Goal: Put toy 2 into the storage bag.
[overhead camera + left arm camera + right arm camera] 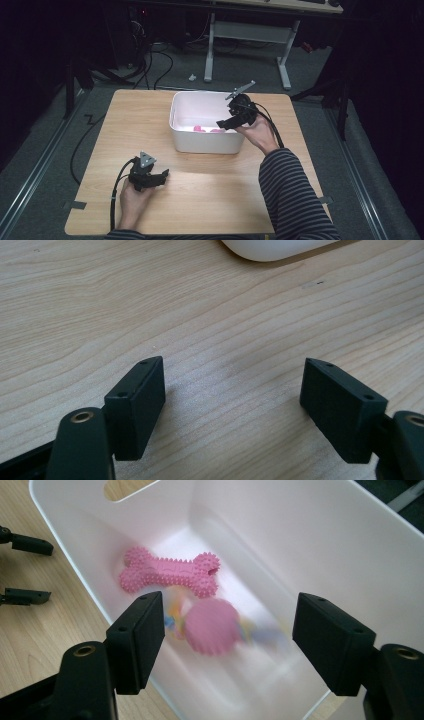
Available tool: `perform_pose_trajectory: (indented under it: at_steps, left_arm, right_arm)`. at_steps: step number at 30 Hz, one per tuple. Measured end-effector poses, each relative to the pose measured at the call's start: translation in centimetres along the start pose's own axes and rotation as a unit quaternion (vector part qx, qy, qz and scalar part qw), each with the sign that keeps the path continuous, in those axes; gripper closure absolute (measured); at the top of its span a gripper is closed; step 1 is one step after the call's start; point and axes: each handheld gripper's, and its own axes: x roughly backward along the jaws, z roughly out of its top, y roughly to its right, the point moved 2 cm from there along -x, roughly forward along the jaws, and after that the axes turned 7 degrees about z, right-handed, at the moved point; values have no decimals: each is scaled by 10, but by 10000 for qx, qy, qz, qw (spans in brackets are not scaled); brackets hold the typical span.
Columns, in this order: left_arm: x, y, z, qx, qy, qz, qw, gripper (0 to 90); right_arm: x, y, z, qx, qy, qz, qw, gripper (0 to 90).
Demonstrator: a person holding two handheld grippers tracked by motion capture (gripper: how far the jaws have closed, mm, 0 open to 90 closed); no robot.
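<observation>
A white plastic bin [207, 142] stands at the middle of the wooden table [280, 200]. My right gripper [222, 124] hangs over the bin's right side, open. In the right gripper view its jaws [227, 625] stand wide apart above the bin's inside wall [310, 545]. Below them a pink spiked bone toy [167, 572] lies on the bin floor. Beside it is a blurred pink ball [212, 626] with pale rope ends, touching neither pad. My left gripper [164, 175] rests low on the table near the front left, open [232, 390], with bare wood between its jaws.
The bin's rounded corner [270, 247] is at the top of the left gripper view. A desk frame [247, 35] and cables [160, 65] stand on the floor behind the table. A striped sleeve [290, 195] reaches in from the lower right.
</observation>
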Motion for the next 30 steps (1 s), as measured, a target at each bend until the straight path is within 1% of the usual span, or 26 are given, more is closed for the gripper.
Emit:
perform_pose_trajectory:
  at_steps: [5, 9, 13, 14, 19, 26, 30]
  left_arm:
    - [0, 0, 0, 0, 0, -1, 10000, 265]
    - [0, 0, 0, 0, 0, 0, 10000, 265]
    - [0, 0, 0, 0, 0, 0, 10000, 265]
    - [0, 0, 0, 0, -1, 0, 10000, 265]
    - [0, 0, 0, 1, 0, 0, 10000, 265]
    - [0, 0, 0, 0, 0, -1, 10000, 265]
    - [0, 0, 0, 1, 0, -1, 10000, 265]
  right_arm:
    - [12, -1, -5, -18, 246, -95, 9997, 307]
    - [27, -4, -13, -32, 542, -176, 9984, 326]
    - [38, -6, -21, 14, 685, -262, 9973, 335]
    - [42, -6, -24, -3, 750, -272, 9968, 337]
    - [58, -4, -34, -107, 898, -372, 9952, 344]
    - [82, -1, -52, -243, 1197, -526, 9911, 356]
    - [91, 0, -63, -328, 1281, -590, 9895, 358]
